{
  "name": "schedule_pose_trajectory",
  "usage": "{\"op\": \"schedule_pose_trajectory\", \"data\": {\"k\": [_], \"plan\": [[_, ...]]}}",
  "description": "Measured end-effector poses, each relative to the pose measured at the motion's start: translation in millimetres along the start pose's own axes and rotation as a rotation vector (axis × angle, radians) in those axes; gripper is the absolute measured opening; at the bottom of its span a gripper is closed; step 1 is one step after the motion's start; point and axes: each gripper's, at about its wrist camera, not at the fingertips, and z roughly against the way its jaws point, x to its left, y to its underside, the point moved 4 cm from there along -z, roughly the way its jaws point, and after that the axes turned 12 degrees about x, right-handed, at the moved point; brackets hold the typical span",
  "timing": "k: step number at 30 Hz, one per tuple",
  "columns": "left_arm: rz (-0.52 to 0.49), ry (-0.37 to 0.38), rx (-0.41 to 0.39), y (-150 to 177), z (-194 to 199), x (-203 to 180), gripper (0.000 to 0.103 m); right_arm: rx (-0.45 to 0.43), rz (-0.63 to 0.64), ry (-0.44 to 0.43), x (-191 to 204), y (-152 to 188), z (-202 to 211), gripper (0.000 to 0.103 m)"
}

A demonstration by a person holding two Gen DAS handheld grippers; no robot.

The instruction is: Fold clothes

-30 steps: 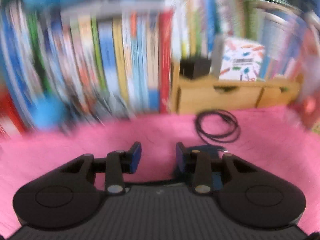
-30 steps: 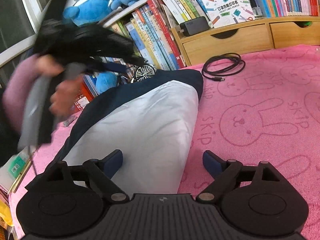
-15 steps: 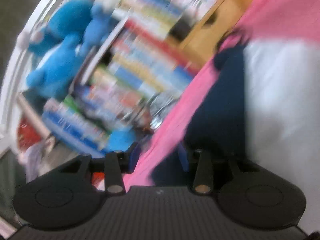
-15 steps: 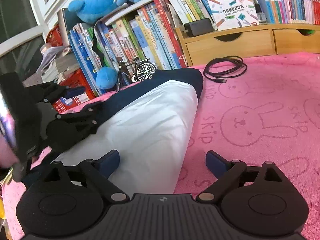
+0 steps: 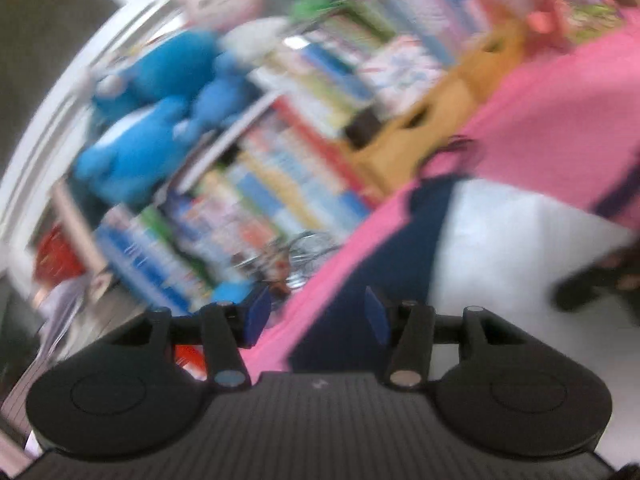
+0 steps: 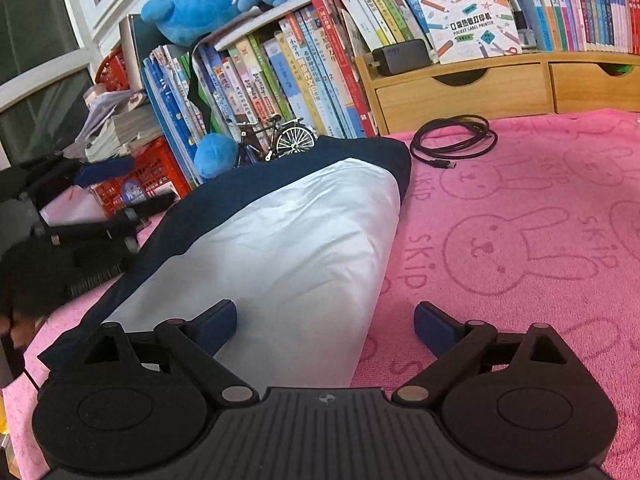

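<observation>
A pink rabbit-print towel (image 6: 520, 208) covers the counter before a row of upright books (image 6: 280, 76). On it lies a folded white-and-navy garment (image 6: 280, 248). The right gripper (image 6: 325, 322) spreads its fingers wide astride the garment's near right edge. The left gripper (image 5: 316, 314), fingers moderately apart and empty, hangs over its navy left edge.
</observation>
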Motion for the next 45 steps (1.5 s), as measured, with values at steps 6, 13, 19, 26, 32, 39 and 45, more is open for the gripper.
{"op": "schedule_pose_trajectory", "data": {"k": [6,13,19,26,32,39,45], "plan": [[0.052,-0.111,0.186,43.0,-48.0,24.9,0.051,-0.004,-0.007,-0.010,-2.0,-0.1,0.4,0.096],[0.243,-0.111,0.207,55.9,-9.6,69.5,0.048,-0.037,-0.068,-0.009,-11.7,-3.1,4.8,0.096],[0.155,0.024,0.102,54.0,27.6,35.3,0.052,-0.103,-0.167,-0.026,-29.6,-5.3,12.9,0.096],[0.316,-0.013,0.280,126.5,12.3,59.5,0.053,-0.153,-0.052,0.043,-8.0,18.0,45.8,0.096],[0.546,0.067,0.280,150.4,32.4,97.5,0.052,-0.177,0.100,0.111,23.0,45.9,77.4,0.097],[0.755,0.325,0.188,166.0,63.8,101.8,0.057,-0.105,0.250,0.165,64.7,79.9,85.8,0.097],[0.800,0.438,0.116,172.9,77.9,90.6,0.059,-0.012,0.286,0.222,73.3,109.1,86.5,0.097]]}}
